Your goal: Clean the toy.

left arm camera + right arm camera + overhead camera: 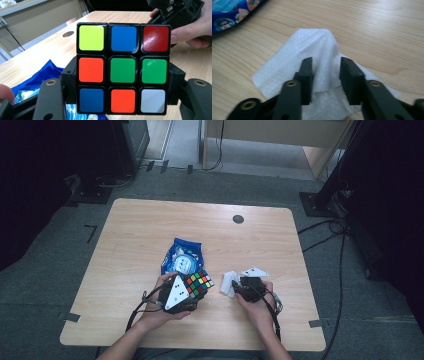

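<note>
A scrambled colour cube (198, 284) (122, 70) is clamped between the jaws of my left gripper (194, 292) (122, 78), held just above the table near the front middle. Its facing side has a green centre. To its right, my right gripper (237, 288) (326, 75) pinches a raised fold of a white wipe (228, 281) (312, 45). The wipe tents up between the jaws and the rest drapes on the wood.
A blue snack packet (181, 255) (37, 80) (229, 12) lies just behind the cube. The wooden table (140, 225) has a dark round grommet (238, 219) (68, 33) at the back. Cables and stands sit on the floor around it.
</note>
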### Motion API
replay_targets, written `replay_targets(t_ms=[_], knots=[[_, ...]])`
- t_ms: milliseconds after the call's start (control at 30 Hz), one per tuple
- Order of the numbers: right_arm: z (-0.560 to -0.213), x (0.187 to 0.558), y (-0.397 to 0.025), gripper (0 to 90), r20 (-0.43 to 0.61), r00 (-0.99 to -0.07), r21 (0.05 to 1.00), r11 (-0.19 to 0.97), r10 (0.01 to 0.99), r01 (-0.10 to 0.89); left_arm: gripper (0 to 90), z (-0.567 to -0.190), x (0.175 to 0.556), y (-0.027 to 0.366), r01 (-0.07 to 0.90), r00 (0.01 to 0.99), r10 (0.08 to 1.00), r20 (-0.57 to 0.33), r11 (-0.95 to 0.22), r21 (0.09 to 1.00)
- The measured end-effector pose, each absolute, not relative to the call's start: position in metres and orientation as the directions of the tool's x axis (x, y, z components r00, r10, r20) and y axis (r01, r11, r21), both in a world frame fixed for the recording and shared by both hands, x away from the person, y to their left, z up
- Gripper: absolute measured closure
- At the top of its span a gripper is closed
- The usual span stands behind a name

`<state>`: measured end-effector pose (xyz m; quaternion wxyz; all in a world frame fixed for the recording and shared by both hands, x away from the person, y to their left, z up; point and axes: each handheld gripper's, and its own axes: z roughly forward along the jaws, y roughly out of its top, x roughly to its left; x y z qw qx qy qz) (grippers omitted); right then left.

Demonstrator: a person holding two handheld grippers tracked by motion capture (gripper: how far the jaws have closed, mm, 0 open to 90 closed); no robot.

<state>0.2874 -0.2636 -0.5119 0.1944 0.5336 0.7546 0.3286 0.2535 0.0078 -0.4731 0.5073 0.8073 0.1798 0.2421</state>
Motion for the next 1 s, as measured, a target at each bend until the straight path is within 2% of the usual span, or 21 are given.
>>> replay_targets(t_ms=[100,167,333,467,600,767,933,1000], knots=[[-0.511,0.287,-0.267,82.5,0.057,-0.350,0.700,0.212,0.935,0.682,33.6,-0.473,0.253,0.008,0.043,0.820,0.534,0.207,-0.418,0.907],[-0.510,0.288,-0.269,86.8,0.086,-0.351,0.700,0.194,0.932,0.687,33.6,-0.473,0.253,0.008,0.044,0.821,0.533,0.205,-0.417,0.908],[-0.487,0.276,-0.267,87.7,0.154,-0.402,0.782,0.137,0.903,0.609,33.6,-0.473,0.252,0.007,0.045,0.828,0.525,0.196,-0.410,0.911],[-0.453,0.257,-0.257,87.8,0.231,-0.499,0.859,0.065,0.835,0.508,33.6,-0.474,0.251,0.005,0.039,0.834,0.515,0.197,-0.411,0.911],[-0.428,0.239,-0.238,87.9,0.248,-0.608,0.898,0.056,0.754,0.436,33.6,-0.474,0.249,0.003,0.028,0.842,0.501,0.198,-0.407,0.913],[-0.420,0.229,-0.218,87.9,0.250,-0.685,0.905,0.087,0.684,0.417,33.6,-0.473,0.247,0.002,0.020,0.848,0.491,0.200,-0.407,0.913],[-0.414,0.224,-0.211,87.9,0.322,-0.733,0.895,0.060,0.599,0.442,33.6,-0.473,0.247,0.003,0.025,0.848,0.494,0.192,-0.400,0.916],[-0.411,0.223,-0.212,87.9,0.382,-0.748,0.882,0.028,0.542,0.470,33.6,-0.472,0.247,0.003,0.027,0.848,0.496,0.187,-0.393,0.919]])
